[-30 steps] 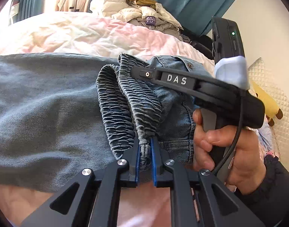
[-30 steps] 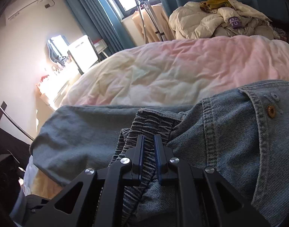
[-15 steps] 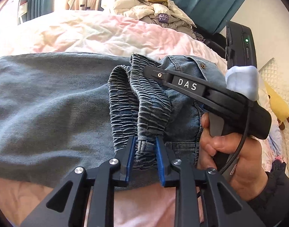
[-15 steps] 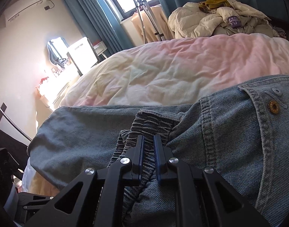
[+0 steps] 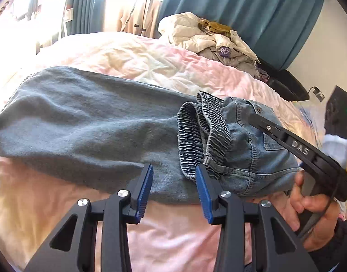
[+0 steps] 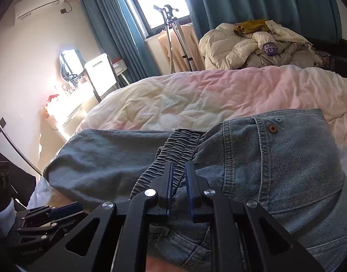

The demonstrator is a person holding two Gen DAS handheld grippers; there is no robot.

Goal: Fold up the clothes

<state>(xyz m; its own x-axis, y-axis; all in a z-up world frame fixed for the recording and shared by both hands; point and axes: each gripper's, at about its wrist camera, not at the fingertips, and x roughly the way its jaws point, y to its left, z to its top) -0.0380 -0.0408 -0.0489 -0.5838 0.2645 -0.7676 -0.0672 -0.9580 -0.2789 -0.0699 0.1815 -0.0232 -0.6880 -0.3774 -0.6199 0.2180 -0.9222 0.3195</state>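
Blue denim jeans (image 5: 87, 122) lie folded across the pink bed quilt (image 5: 150, 59), with the ruched elastic waistband (image 5: 196, 136) bunched on top at the right. My left gripper (image 5: 173, 181) is open and empty, just in front of the near edge of the jeans, apart from the waistband. My right gripper (image 6: 179, 179) is nearly shut, with the waistband (image 6: 173, 149) pinched between its pads; it also shows in the left wrist view (image 5: 293, 142), reaching in from the right in a hand. The jeans' button (image 6: 272, 128) lies at the right.
A heap of cream jackets and clothes (image 6: 259, 43) sits at the far side of the bed, before teal curtains (image 5: 252, 6). A dressing table with a white chair (image 6: 98, 77) stands at the left. A clothes stand (image 6: 173, 34) is by the window.
My left gripper has opened, let go of the waistband and drawn back toward the near edge. The right gripper stays shut on the waistband.
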